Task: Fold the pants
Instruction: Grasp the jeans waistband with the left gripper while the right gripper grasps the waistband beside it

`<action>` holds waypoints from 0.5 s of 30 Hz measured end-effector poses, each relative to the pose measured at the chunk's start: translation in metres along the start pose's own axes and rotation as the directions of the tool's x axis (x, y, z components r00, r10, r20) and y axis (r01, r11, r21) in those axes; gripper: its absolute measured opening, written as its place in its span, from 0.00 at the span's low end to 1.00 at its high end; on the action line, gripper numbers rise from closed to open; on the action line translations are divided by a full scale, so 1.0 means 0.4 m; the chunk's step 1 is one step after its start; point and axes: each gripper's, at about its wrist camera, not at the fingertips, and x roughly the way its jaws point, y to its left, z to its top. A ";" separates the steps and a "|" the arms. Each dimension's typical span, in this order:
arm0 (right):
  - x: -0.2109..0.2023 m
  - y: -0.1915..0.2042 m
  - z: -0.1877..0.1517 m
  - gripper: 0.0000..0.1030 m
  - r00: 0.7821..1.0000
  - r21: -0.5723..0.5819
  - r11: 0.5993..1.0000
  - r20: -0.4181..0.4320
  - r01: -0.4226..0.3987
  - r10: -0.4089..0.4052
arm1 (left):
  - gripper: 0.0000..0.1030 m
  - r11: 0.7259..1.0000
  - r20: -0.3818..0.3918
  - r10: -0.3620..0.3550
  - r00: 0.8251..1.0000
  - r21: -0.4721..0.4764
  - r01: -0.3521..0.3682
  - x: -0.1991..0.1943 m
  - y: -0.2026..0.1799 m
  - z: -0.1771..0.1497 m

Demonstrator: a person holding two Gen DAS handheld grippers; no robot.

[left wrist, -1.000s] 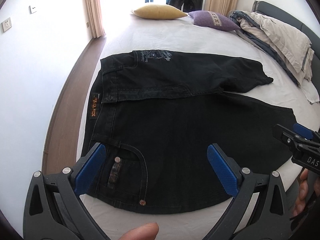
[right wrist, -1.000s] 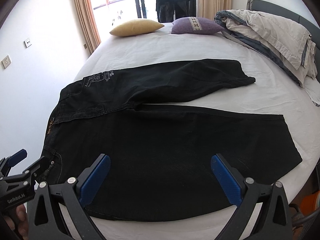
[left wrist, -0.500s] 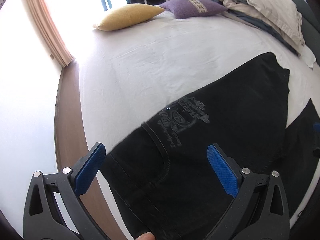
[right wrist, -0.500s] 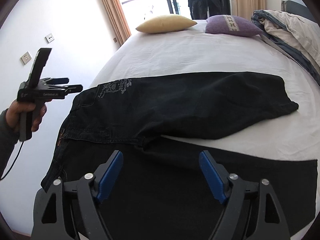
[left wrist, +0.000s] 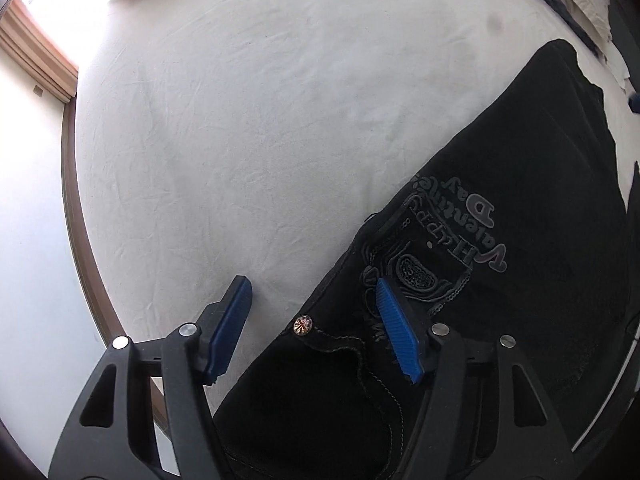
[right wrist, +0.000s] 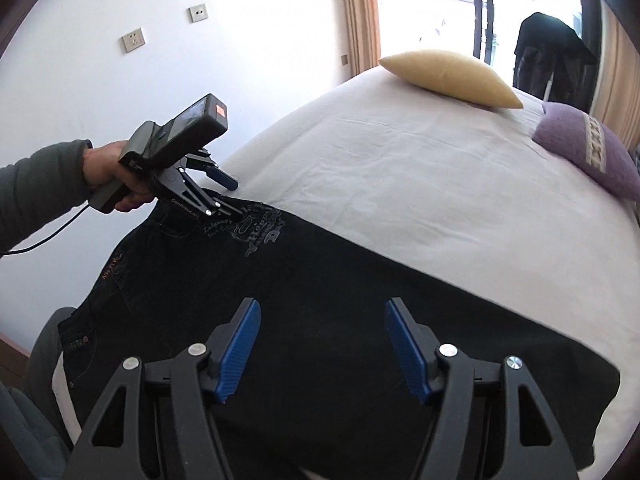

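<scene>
Left gripper (left wrist: pixel 312 320) is seen spread wide astride the pants (left wrist: pixel 500 280) edge at the embroidered pocket, lower centre of frame; right gripper (right wrist: pixel 322 344) is held wide above the black leg; pants are laid flat on the white bed (right wrist: pixel 400 168); yellow pillow (right wrist: pixel 448 76) at upper right.

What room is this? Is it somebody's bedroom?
Most likely a bedroom. There is a big bed with a white sheet, a yellow pillow and a purple cushion on it, and curtains by a bright window. Black pants lie on the bed.
</scene>
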 end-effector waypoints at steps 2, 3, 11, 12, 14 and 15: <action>0.059 0.001 0.041 0.56 0.998 -0.047 0.999 -0.065 -0.019 0.016 | 0.61 1.000 -0.002 -0.002 1.000 0.007 0.002 -0.001 -0.003 0.004; 0.091 0.004 0.058 0.55 0.995 -0.078 0.997 -0.098 -0.026 0.019 | 0.52 1.000 -0.001 -0.010 1.000 0.007 0.010 -0.003 -0.005 0.004; 0.261 0.030 0.131 0.41 0.957 -0.282 0.959 -0.285 -0.039 -0.045 | 0.05 0.996 0.063 -0.041 0.997 0.088 0.035 -0.076 -0.070 -0.023; 0.272 0.030 0.138 0.41 0.954 -0.298 0.954 -0.296 -0.035 -0.057 | 0.04 0.996 0.085 -0.044 0.995 0.087 0.036 -0.091 -0.072 -0.044; 0.291 0.035 0.151 0.41 0.948 -0.325 0.945 -0.308 -0.028 -0.078 | 0.04 0.996 0.131 -0.041 0.990 0.082 0.030 -0.125 -0.075 -0.058; 0.297 0.038 0.157 0.41 0.946 -0.343 0.939 -0.310 -0.024 -0.089 | 0.04 0.996 0.156 -0.033 0.987 0.091 0.019 -0.142 -0.084 -0.067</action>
